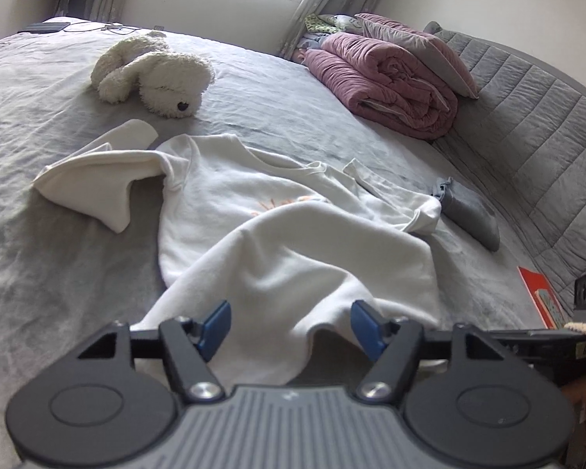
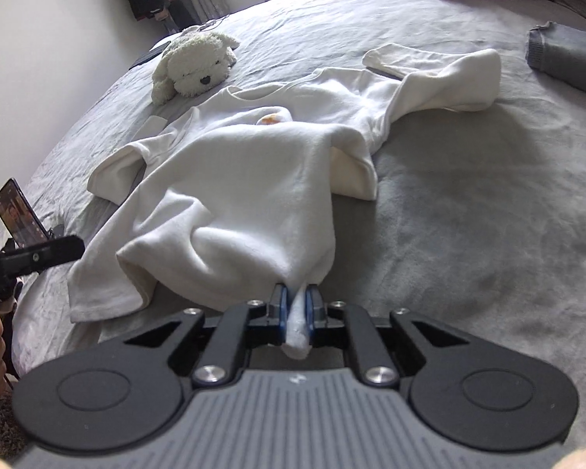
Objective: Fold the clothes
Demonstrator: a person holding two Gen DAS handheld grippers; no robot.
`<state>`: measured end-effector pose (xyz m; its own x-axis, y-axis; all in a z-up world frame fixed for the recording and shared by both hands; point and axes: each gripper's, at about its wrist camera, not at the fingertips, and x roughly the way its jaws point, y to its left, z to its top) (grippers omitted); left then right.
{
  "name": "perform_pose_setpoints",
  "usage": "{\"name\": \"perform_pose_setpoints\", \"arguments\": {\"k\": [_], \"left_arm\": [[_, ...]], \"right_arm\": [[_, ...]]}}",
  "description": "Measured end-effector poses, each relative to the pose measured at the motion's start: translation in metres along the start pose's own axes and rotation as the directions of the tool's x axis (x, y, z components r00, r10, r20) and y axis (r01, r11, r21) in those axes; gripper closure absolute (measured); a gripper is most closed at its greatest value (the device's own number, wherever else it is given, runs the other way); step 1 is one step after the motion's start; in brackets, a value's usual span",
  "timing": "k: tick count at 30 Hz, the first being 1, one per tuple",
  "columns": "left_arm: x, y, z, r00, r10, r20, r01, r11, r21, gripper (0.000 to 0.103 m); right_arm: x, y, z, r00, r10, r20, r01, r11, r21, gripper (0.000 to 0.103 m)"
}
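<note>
Left tool [image 1: 289, 322] agape; right tool [image 2: 296, 305] clamped.

A white long-sleeved top [image 1: 230, 191] with a small orange print on the chest lies spread on the grey bed, rumpled. Its bottom part is lifted and folded up over the body, hiding most of the print, and both sleeves lie crumpled out to either side

The hem of the white shirt [image 2: 230, 179] disappears between the shut pads of the right tongs [image 2: 296, 305], so the pinched part is hidden. Left of them, a phone [image 2: 17, 213] shows a screen too small to read. Far right of the left tongs [image 1: 291, 322], a red book [image 1: 541, 293] is half hidden behind black gear at the frame's edge.
</note>
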<state>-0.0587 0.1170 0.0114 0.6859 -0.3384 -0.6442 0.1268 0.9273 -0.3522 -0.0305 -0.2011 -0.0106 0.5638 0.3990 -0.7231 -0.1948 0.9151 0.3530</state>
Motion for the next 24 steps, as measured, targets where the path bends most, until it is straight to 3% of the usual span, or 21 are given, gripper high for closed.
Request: {"name": "perform_pose_setpoints", "arguments": {"k": [4,12,15,21,23,24], "left_arm": [[-0.025,0.020,-0.013,0.999,0.045,-0.004,-0.045,0.997,-0.059,0.030],[-0.051,0.070,-0.049,0.999,0.036,0.000,-0.035,0.961,-0.276,0.031],[-0.043,0.073,-0.063,1.000,-0.028,-0.001,0.026,0.959,-0.282,0.032],[-0.025,0.064,-0.079,0.997,-0.078,0.007,0.078,0.968,-0.240,0.034],[-0.021,0.060,-0.082,0.997,-0.074,0.009,0.074,0.974,-0.214,0.041],[-0.020,0.058,-0.083,0.998,-0.070,0.007,0.070,0.976,-0.206,0.046]], "right_arm": [[-0.025,-0.013,-0.009,0.999,0.013,0.034,-0.014,0.999,0.031,0.092],[-0.052,-0.045,-0.038,0.998,-0.003,0.070,-0.004,0.994,0.106,0.092],[-0.050,-0.055,-0.046,0.997,0.024,0.068,-0.034,0.986,0.161,0.090],[-0.049,-0.065,-0.054,0.992,0.068,0.102,-0.090,0.972,0.218,0.077],[-0.047,-0.069,-0.057,0.988,0.096,0.120,-0.122,0.964,0.237,0.057],[-0.046,-0.071,-0.059,0.985,0.113,0.129,-0.142,0.958,0.248,0.057]]}}
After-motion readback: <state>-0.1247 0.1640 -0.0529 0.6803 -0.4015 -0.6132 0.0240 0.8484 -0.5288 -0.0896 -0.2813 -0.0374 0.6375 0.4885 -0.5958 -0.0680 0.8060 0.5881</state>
